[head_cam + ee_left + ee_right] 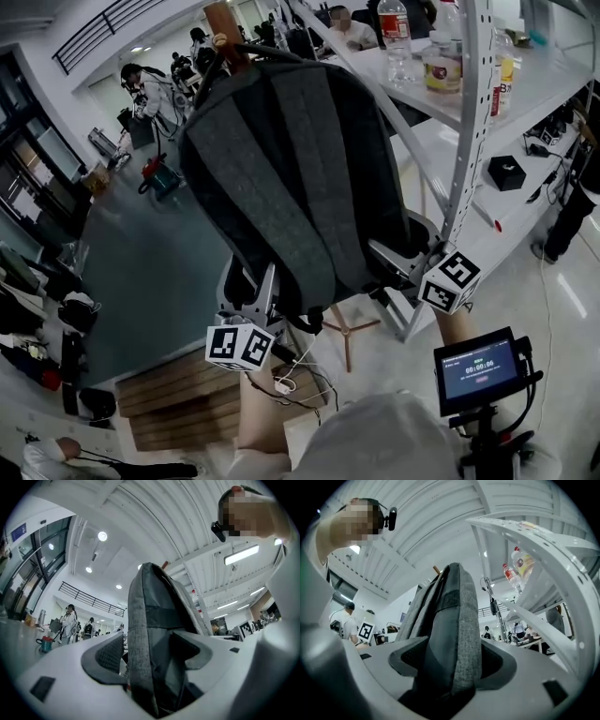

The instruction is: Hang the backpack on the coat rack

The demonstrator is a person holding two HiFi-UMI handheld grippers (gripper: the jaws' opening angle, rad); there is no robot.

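A dark grey backpack (291, 178) hangs with its top at the wooden coat rack pole (225, 26), straps facing me. My left gripper (261, 292) is at its lower left corner and my right gripper (401, 251) at its lower right side. In the left gripper view the backpack's edge (140, 634) stands between the wide jaws of the left gripper (154, 660), with a dark gap beside the right pad. In the right gripper view the backpack (457, 620) likewise stands between the spread jaws of the right gripper (452, 660). Both grippers are open.
A white metal shelf upright (469, 141) stands close on the right, with bottles (398, 37) and a black box (506, 173) on its shelves. The rack's wooden feet (349, 328) are below the backpack. A wooden pallet (178, 394) lies lower left. People (155, 94) stand far back.
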